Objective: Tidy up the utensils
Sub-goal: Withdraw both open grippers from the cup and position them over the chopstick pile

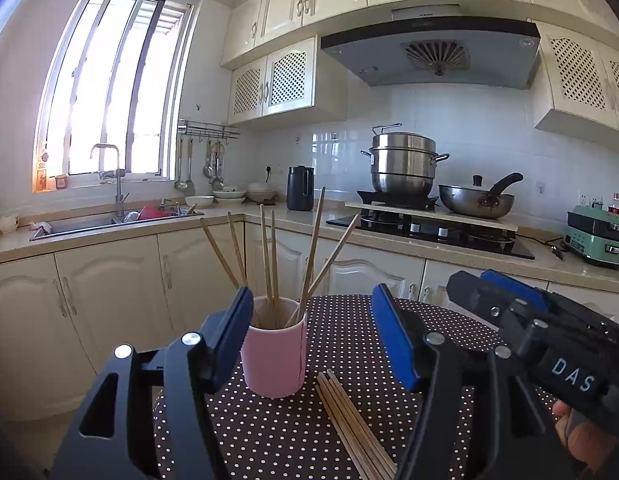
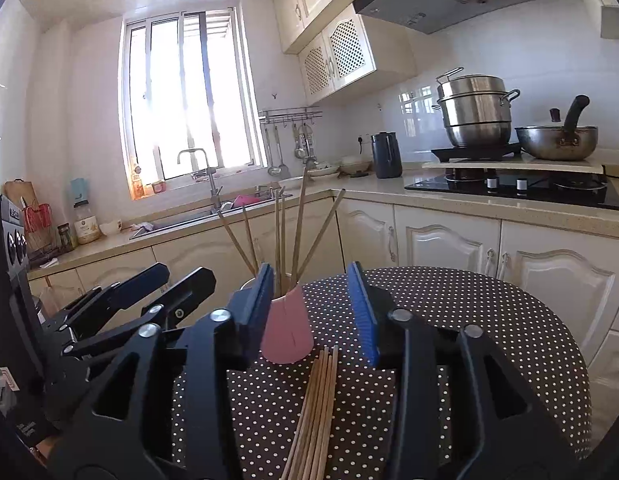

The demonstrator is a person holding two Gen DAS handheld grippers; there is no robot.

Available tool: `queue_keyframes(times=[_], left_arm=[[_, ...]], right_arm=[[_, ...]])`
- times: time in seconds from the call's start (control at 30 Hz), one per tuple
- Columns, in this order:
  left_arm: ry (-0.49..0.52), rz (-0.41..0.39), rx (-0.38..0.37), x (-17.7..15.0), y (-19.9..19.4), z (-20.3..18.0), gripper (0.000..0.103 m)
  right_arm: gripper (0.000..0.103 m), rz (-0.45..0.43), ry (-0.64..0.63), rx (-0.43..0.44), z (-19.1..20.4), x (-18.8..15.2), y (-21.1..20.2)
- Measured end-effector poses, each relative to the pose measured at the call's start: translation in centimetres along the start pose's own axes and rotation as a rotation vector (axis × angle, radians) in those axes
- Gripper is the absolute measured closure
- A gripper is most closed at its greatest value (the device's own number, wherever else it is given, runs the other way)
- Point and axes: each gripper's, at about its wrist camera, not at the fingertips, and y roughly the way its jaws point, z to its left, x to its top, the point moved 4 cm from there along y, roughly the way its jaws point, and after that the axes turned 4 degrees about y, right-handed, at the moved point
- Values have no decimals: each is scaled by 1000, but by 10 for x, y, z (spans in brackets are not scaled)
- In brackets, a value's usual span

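On the dotted counter [image 1: 349, 360] | pink cup [image 1: 274, 356] holds six chopsticks [image 1: 269, 256]; loose bundle [image 2: 315, 412] lies near, right of it | both tongs, left [image 1: 311, 336] and right [image 2: 311, 312], apart, empty | step: between loads | next: grip bundle.

Cup [image 1: 273, 360]: we see it upright on the surface [image 1: 349, 340], near its far-left edge.
Standing chopsticks [image 1: 269, 256]: in the cup, fanned out.
Loose chopsticks [image 2: 315, 412]: bundled flat on the surface, just before the cup, to its right.
Behind: cabinets, sink [image 1: 81, 226] left, stove [image 1: 429, 228] right.
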Motion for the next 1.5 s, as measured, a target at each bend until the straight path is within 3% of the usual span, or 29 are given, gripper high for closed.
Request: queue_keyframes(times=[0.27, 0.47, 0.63, 0.8, 1.07, 1.17, 1.5], left_arm=[[50, 63, -9, -17, 1, -20, 34], [54, 127, -36, -35, 9, -28, 34], [19, 270, -67, -58, 32, -25, 34], [-42, 543, -114, -96, 70, -20, 34], [-62, 731, -57, -134, 92, -2, 34], [-51, 780, -49, -146, 97, -3, 34], [13, 794, -22, -151, 105, -10, 33]], right_arm=[[51, 22, 2, -42, -21, -14, -14], [48, 85, 24, -65, -37, -29, -7], [46, 156, 37, -88, -46, -45, 4], [43, 256, 69, -98, -51, -63, 19], [43, 378, 84, -106, -56, -84, 39], [43, 401, 90, -104, -56, -90, 44], [43, 446, 74, -97, -52, -100, 54]])
